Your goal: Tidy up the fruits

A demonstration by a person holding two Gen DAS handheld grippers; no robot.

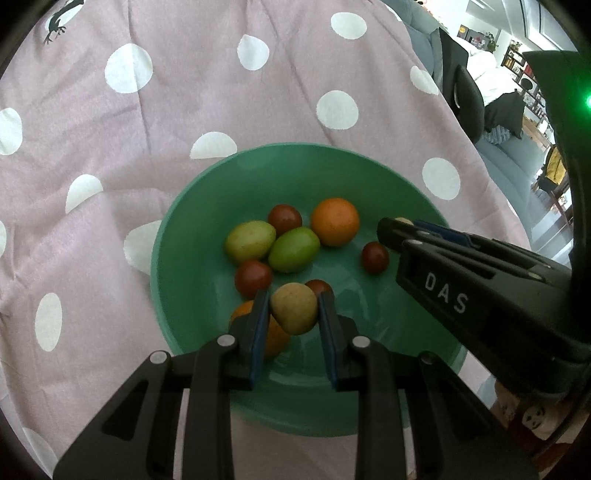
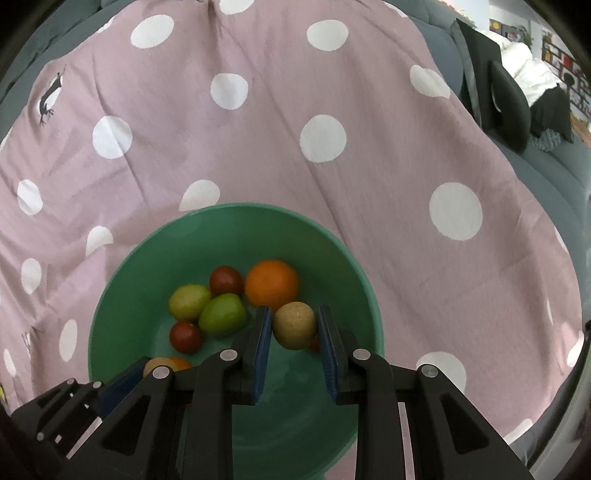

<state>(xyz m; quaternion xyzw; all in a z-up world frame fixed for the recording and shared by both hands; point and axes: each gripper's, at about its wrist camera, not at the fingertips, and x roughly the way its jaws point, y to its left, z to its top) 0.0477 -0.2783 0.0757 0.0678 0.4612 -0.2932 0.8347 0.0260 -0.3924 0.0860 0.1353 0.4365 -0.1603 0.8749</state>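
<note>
Fruits all sit in one green bowl (image 1: 177,258), which takes up the lower middle of both views and rests on a pink cloth with white polka dots (image 1: 221,110).

In the left wrist view, the left gripper (image 1: 294,308) comes up from the bottom edge, and its blue-padded jaws are clamped on a tan, roundish fruit (image 1: 294,308), pads touching it on both sides, held above the bowl floor. Behind it lie a yellow-green oval fruit (image 1: 250,240) and a brighter green oval fruit (image 1: 293,249), touching each other. An orange (image 1: 335,221) sits just to their upper right, and a dark red cherry tomato (image 1: 284,218) is tucked between it and the yellow-green one. Another cherry tomato (image 1: 253,278) lies just below the green pair, and a third (image 1: 375,257) sits alone toward the right, near the tip of the other gripper. A second orange (image 1: 275,332) is mostly hidden behind the left jaw.

In the right wrist view, the right gripper (image 2: 294,325) also comes up from the bottom, jaws closed on its own tan speckled fruit (image 2: 294,325), pads pressing both sides. It hangs over the right half of the bowl, right in front of the orange.

Outward from there: the cloth is wrinkled, with a small dark lizard-like print (image 1: 59,20) in the upper left. Past its right edge is grey upholstery (image 2: 546,177), with blurry shelves and clutter in the upper right corner.
</note>
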